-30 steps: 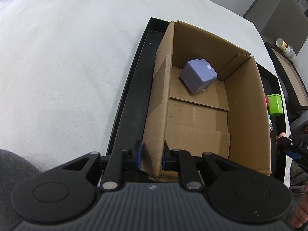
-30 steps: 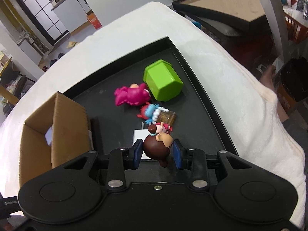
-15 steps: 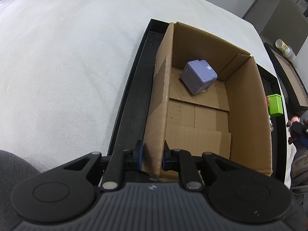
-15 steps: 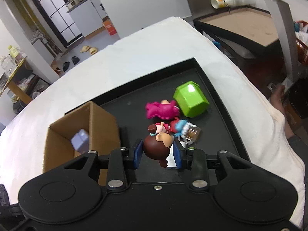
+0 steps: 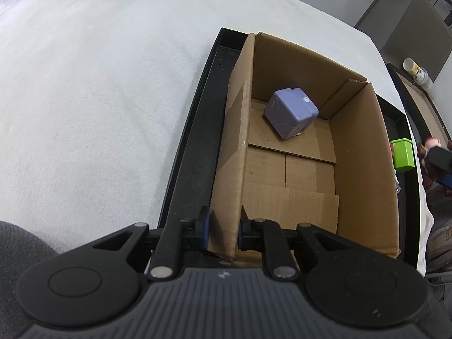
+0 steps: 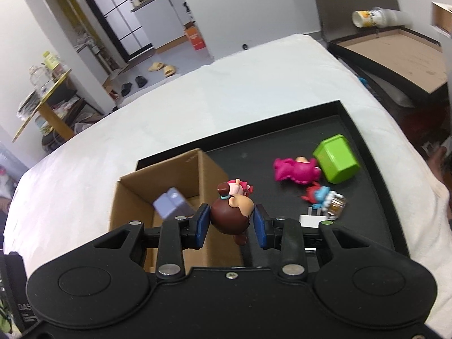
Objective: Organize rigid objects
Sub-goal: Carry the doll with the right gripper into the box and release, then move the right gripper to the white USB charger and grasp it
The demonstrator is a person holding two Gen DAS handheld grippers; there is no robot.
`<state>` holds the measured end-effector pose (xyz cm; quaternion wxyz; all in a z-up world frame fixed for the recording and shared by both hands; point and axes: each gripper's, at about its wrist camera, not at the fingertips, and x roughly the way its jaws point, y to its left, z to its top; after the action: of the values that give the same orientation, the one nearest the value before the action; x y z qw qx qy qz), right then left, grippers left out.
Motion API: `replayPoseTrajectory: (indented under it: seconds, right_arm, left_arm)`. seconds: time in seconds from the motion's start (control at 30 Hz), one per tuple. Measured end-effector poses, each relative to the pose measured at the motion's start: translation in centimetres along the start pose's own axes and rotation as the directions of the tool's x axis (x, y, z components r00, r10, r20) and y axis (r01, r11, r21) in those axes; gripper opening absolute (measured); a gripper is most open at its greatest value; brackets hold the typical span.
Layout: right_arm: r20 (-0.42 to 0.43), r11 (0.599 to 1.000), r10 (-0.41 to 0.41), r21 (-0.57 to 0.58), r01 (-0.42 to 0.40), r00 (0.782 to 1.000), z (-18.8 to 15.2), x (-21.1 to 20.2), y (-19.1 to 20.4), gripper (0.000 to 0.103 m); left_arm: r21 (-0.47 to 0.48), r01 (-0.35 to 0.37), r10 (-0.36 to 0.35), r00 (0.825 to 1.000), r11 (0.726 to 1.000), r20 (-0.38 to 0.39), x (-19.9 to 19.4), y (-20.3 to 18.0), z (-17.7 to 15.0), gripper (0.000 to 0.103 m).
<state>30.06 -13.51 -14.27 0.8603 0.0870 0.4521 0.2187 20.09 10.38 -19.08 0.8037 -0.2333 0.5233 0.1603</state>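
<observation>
My left gripper [image 5: 223, 230] is shut on the near left wall of an open cardboard box [image 5: 237, 130] that stands in a black tray [image 5: 195, 130]. A lilac block [image 5: 291, 115] lies inside at the far end. My right gripper [image 6: 231, 221] is shut on a brown-haired doll figure [image 6: 230, 212], held above the tray beside the box's [image 6: 195, 166] right wall. The right gripper with the doll [image 5: 432, 158] shows at the right edge of the left wrist view.
On the tray [image 6: 375, 169] to the right of the box lie a green house-shaped block [image 6: 336, 162], a pink figure [image 6: 295, 169], a blue and red figure [image 6: 317, 195] and a small white item [image 6: 309, 220]. A white cloth [image 5: 99, 99] covers the table. A second tray [image 6: 395, 48] stands far right.
My right gripper has lifted the doll up off the tray and carried it left toward the box. My left gripper has kept its hold on the box wall.
</observation>
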Motion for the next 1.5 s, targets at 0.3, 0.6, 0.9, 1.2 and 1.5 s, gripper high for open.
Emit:
replayPoseTrajectory:
  seconds: [0.3, 0.6, 0.9, 1.2, 1.5]
  right_arm:
    - [-0.005, 0.997, 0.043, -0.064, -0.043, 0.999, 1.0, 0.6, 3.1, 0.033]
    - [-0.043, 0.988, 0.048, -0.145, -0.053, 0.998, 1.4, 2.8, 6.0, 0.034]
    - [-0.048, 0.981, 0.023, -0.189, -0.032, 0.999, 2.1, 5.2, 7.6, 0.035]
    - [-0.053, 0.989, 0.020, -0.146, -0.028, 0.998, 2.1, 4.7, 6.5, 0.036]
    - [-0.072, 0.993, 0.015, -0.113, -0.023, 0.997, 1.2, 2.8, 4.6, 0.038]
  left_arm:
    - [0.000, 0.006, -0.006, 1.000, 1.000, 0.000, 0.0, 0.1, 0.0, 0.017]
    - [-0.002, 0.015, -0.015, 1.000, 1.000, -0.003, 0.1, 0.3, 0.0, 0.017]
    - [-0.007, 0.019, -0.019, 1.000, 1.000, -0.009, 0.3, 0.4, 0.2, 0.017]
    - [-0.003, 0.022, -0.022, 1.000, 1.000, -0.011, 0.2, 0.3, 0.1, 0.018]
    - [-0.004, 0.016, -0.016, 1.000, 1.000, -0.006, 0.2, 0.2, 0.0, 0.018]
